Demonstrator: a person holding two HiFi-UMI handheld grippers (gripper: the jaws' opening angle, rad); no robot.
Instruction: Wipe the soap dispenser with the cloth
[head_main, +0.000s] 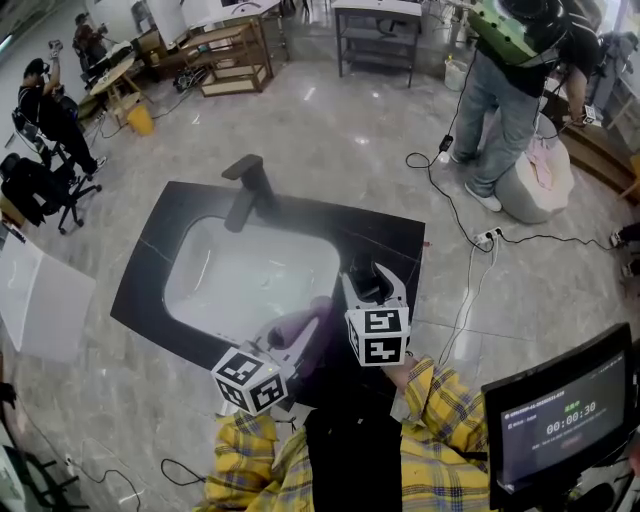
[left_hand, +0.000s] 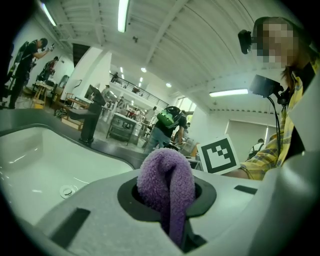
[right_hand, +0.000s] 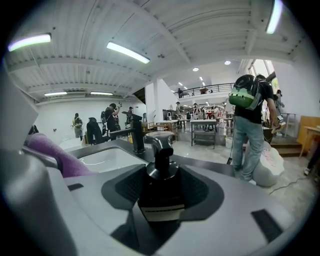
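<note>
A fluffy purple cloth sticks up between the jaws of my left gripper, which is shut on it. In the head view the cloth sits at the near rim of the sink, just left of the right gripper. A dark soap dispenser with a black pump head stands upright between the right gripper's jaws, which are closed on its body. From the head view only the top of the soap dispenser shows, over the counter's near right corner. The cloth lies left of the bottle, apart from it.
A white basin is set in a black countertop with a black faucet at the far side. A person stands beyond on the right by a white sack. Cables and a power strip lie on the floor. A monitor is at near right.
</note>
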